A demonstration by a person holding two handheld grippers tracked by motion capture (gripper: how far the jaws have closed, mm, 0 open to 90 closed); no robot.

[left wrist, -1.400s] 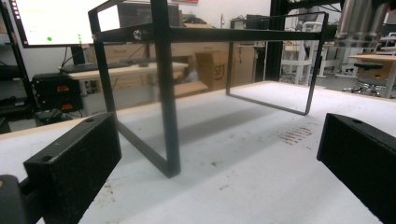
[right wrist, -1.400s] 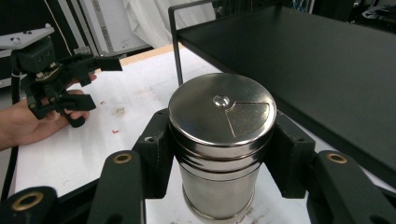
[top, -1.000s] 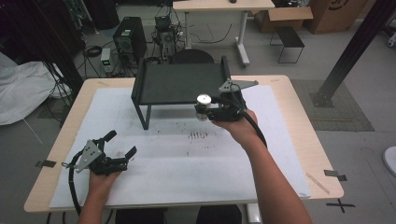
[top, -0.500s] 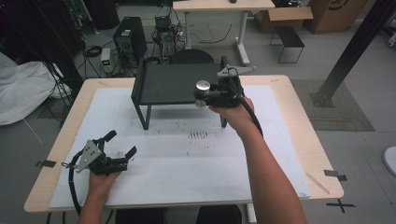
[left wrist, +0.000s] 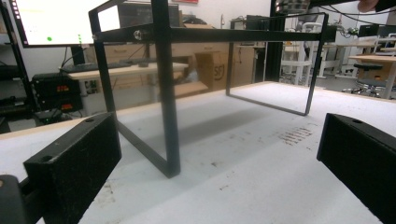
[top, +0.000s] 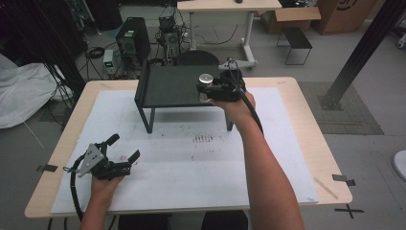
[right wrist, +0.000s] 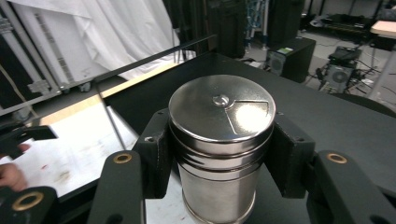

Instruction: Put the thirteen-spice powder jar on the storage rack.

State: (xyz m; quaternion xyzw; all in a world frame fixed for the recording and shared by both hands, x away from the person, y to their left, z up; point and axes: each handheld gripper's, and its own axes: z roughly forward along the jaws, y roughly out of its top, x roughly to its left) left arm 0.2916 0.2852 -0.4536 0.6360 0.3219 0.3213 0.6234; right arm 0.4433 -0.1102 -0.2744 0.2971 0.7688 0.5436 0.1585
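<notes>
1. The right gripper [top: 205, 88] has its fingers [right wrist: 154, 154] clamped on both sides of a steel canister [right wrist: 220, 140], upright, lid up.
2. The canister [top: 206, 79] sits over the black shelf [top: 167, 86], near the shelf's right edge (its base touching or hovering, I cannot tell).
3. The left gripper [top: 125, 149] rests well in front of the shelf on the bench [top: 297, 143], fingers [left wrist: 74, 163] spread wide on nothing.
4. Open white surface lies between the shelf's legs and the left gripper.

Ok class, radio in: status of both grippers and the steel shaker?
Right gripper shut on steel shaker, over black shelf. Left gripper open, idle. Nothing in the way.
</notes>
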